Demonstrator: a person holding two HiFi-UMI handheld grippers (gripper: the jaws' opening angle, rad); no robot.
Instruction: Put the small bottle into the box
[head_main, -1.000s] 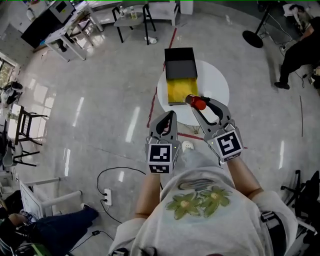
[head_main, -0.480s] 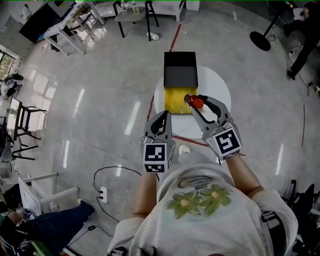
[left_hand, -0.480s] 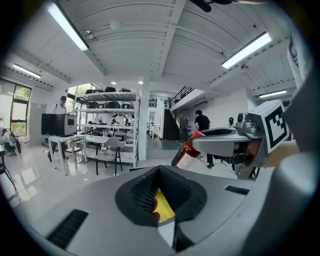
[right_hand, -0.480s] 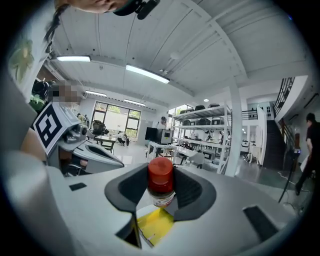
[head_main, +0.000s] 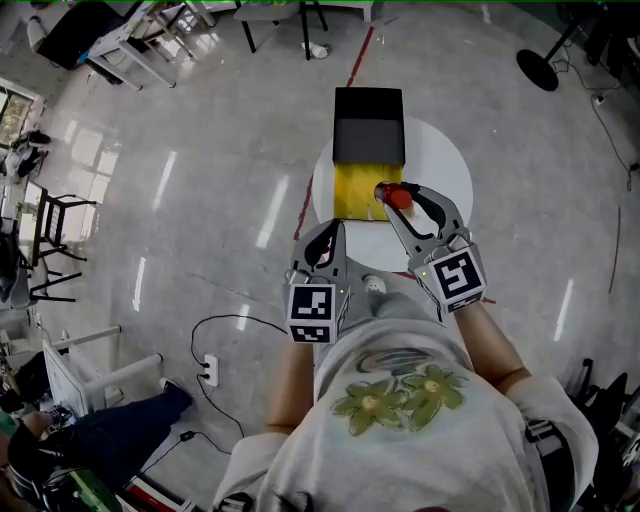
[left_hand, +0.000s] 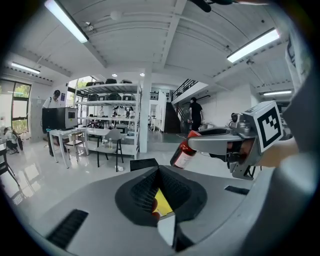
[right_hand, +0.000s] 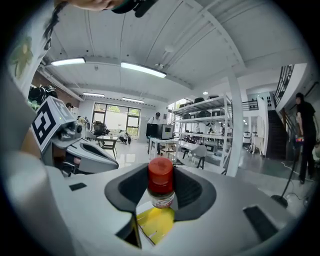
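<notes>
While the small bottle (head_main: 400, 198) is not yet in the box (head_main: 356, 192), the head view shows it well on the way: the right tool (head_main: 394, 196) holds it by the red-capped end just over the right edge of the box's yellow inside, above the round white bench (head_main: 440, 160). The black lid (head_main: 369, 127) lies open at the far side. The left tool (head_main: 333, 236) hangs nearer the person, short of the bench, narrow and empty.

In the left gripper view its jaws nearly meet with nothing between them; only a slit of yellow shows through. The bottle hangs tilted in the other tool, up to the right.

In the right gripper view the jaws clamp the bottle upright, with the yellow box showing directly beneath. What is left, I judge, is lowering it inside and letting go.
</notes>
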